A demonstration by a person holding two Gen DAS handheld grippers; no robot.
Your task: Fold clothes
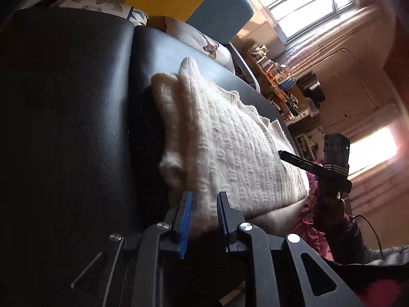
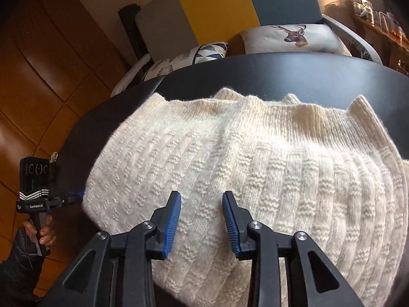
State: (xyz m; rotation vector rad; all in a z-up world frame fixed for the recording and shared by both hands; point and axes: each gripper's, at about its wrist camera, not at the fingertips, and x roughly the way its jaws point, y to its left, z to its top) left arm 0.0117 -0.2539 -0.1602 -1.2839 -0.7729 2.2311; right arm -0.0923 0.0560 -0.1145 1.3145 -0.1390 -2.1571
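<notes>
Knitwear, a cream sweater [image 2: 230, 158], is lying folded on the black table [image 2: 294, 74] while the right gripper [image 2: 202, 217] and left gripper [image 1: 204, 212] are hovering parted and empty, risking a snagged, dragged stack.

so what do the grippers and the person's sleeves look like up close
Each gripper, left and right, has black angular linkage arms with silver pivot bolts and ribbed blue pads. A black camera block with white chevron stripes tops the handle. Sleeves are dark and quilted.
</notes>
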